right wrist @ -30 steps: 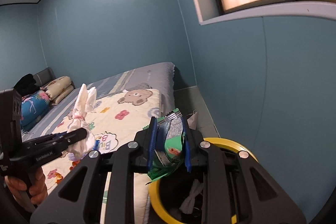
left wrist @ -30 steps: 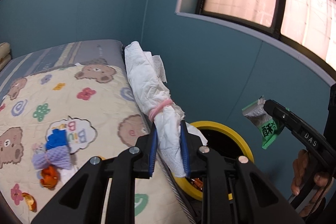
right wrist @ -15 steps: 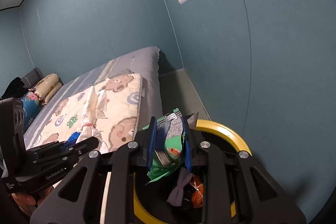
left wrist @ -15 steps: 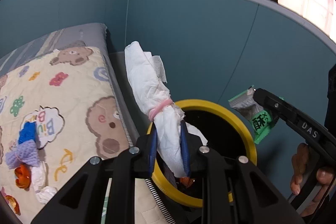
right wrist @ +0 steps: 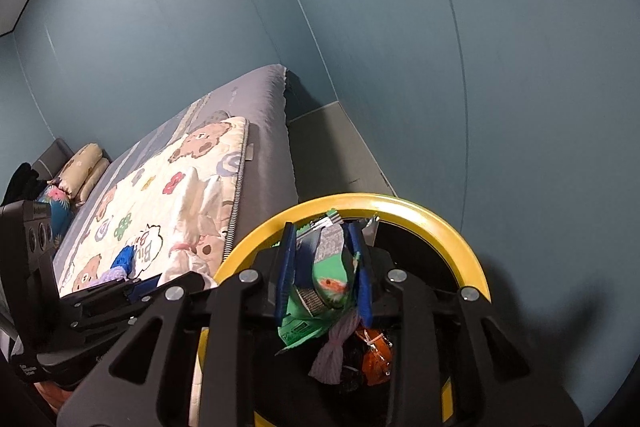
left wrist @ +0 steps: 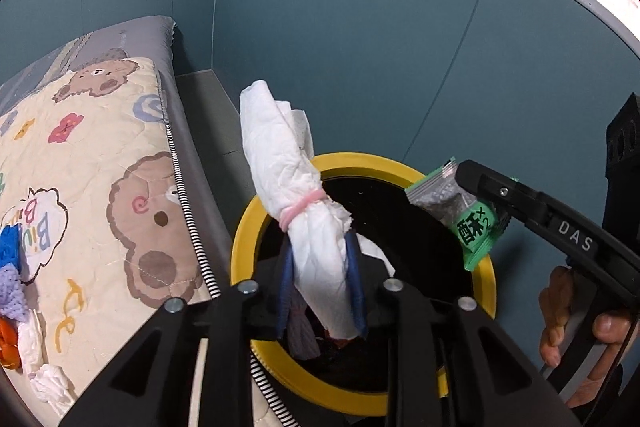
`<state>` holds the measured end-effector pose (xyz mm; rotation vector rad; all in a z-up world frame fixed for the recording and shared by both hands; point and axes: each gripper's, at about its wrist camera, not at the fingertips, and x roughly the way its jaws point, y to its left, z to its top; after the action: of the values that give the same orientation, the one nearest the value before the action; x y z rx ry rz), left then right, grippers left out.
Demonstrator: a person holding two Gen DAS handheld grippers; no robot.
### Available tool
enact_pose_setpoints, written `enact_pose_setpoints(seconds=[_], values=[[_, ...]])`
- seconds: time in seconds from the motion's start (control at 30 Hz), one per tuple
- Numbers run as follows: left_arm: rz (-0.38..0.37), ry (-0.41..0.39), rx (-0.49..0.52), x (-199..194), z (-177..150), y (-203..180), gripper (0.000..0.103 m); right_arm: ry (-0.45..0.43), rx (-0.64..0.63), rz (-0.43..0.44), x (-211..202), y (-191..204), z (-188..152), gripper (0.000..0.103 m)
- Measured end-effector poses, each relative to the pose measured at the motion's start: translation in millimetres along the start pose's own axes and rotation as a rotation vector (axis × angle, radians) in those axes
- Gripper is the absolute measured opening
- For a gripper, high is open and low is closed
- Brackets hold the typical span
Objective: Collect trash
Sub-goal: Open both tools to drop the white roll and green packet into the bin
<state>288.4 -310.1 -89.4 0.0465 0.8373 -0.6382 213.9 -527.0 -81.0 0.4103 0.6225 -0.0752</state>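
Yellow-rimmed bin: both grippers over its mouth, jaws opening to drop tissue and wrapper.

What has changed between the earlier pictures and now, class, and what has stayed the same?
Both grippers have come down over the yellow-rimmed bin, which now fills more of each view. The left gripper brought the white tissue bundle above the opening; the right gripper brought the green snack wrapper. Both jaws are opening, each item still between them. The litter on the quilt is unchanged.
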Motion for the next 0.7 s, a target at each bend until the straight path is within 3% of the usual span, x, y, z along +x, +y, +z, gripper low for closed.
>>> enact_pose_setpoints(seconds=[0.1, 0.23, 0.33, 0.4, 0.7], values=[[-0.009, 0.009, -0.01, 1, -1, 1, 0.035, 0.0, 0.013, -0.007, 0, -3, -1, 0.031], [-0.01, 0.002, -0.024, -2, 0, 4, 0.048, -0.003, 0.032, -0.014, 1, -5, -1, 0.044], [-0.006, -0.007, -0.021, -7, 1, 6, 0.056, -0.008, 0.046, -0.021, -2, -6, -1, 0.047], [0.008, -0.021, -0.019, -12, 0, 7, 0.068, -0.015, 0.05, -0.029, -4, -5, -2, 0.056], [0.107, -0.088, -0.04, -49, -6, 29, 0.081, 0.002, 0.057, -0.02, -10, 4, -6, 0.066]])
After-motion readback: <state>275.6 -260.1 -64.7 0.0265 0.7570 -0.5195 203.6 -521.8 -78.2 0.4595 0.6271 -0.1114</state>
